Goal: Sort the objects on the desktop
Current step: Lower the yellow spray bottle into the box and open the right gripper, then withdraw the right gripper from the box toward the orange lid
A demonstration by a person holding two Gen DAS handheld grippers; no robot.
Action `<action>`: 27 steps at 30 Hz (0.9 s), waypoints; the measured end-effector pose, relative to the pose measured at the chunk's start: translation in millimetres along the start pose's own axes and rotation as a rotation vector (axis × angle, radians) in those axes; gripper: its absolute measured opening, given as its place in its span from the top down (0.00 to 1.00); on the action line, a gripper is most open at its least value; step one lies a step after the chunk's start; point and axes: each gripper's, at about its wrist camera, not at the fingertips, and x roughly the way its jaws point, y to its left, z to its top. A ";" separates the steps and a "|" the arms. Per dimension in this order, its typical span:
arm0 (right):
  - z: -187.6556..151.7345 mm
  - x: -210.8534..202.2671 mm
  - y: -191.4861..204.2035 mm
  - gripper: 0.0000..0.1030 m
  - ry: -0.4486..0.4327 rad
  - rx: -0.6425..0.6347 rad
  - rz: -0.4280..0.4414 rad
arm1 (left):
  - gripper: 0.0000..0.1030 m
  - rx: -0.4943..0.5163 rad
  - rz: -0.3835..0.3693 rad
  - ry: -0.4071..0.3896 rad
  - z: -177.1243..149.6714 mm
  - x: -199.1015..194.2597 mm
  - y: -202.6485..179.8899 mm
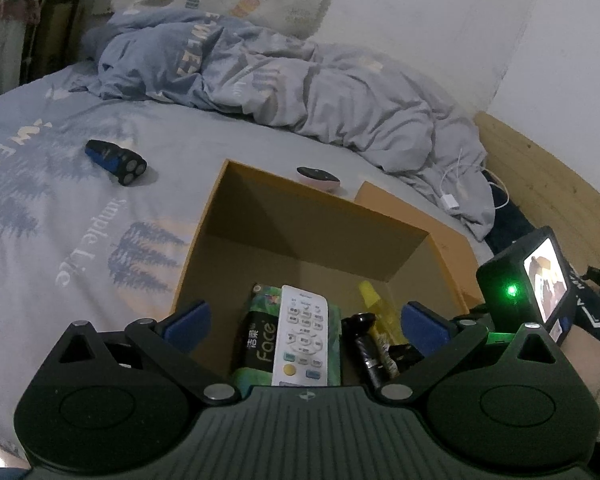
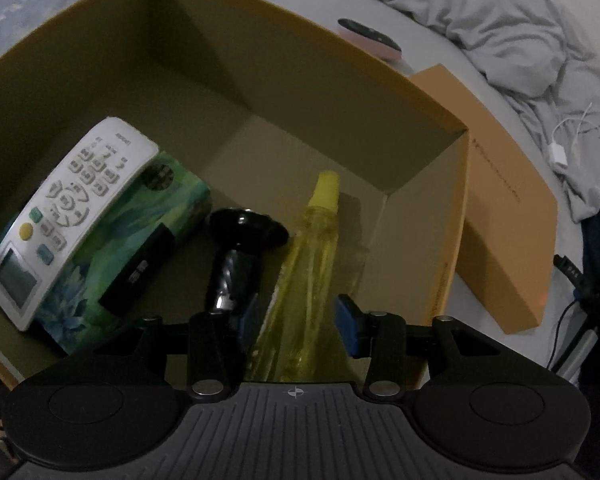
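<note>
Two items sit loose on the bed outside the cardboard box (image 1: 204,216): the blue-and-black electric shaver (image 1: 116,162) off to the left on the printed sheet, and a round pink-and-black compact (image 1: 318,178) just behind the box's far rim. Four things are already inside: the white remote (image 1: 302,340) lying on top of the green tissue pack (image 1: 260,344), a black-handled tool (image 2: 236,256) beside it, and the yellow spray bottle (image 2: 308,264) along the right wall.

Left gripper (image 1: 304,320) hangs over the box mouth, jaws spread wide, nothing between the blue pads (image 1: 190,318). Right gripper (image 2: 296,320) is down low in the box, its fingers straddling the base of the yellow spray bottle. There's a clear gap on the right side, so it reads as parted rather than clamped, though whether the left pad touches the bottle I cannot tell.

Handling, then. That shaver looks like the natural next pick for the left side: rigid plastic, probably moderately weighty, smooth and rounded, so it could twist in the pads. Best bet is across the narrower blue body, not the three-headed end, which is bulbous and delicate. The compact is low, flat and likely light. A pinch across its rim from above should do, but the soft bedding will give under it, so press in gently. The bottle is thin clear plastic, liable to flex if squeezed hard.
</note>
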 end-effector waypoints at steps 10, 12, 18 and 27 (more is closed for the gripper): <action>-7.2 -15.6 -3.5 0.55 -0.031 0.017 0.026 | 0.00 0.005 -0.001 -0.013 -1.4 -0.9 -5.1; -10.0 -21.3 -4.4 0.55 -0.047 0.021 0.029 | 0.00 0.012 -0.004 -0.019 -1.5 -1.4 -6.1; -18.8 -39.7 -8.9 0.55 -0.092 0.039 0.055 | 0.00 0.016 -0.001 -0.018 -1.7 -0.5 -7.7; -34.9 -69.0 -15.5 0.46 -0.171 0.055 0.082 | 0.00 0.039 0.003 -0.020 -3.7 0.1 -12.0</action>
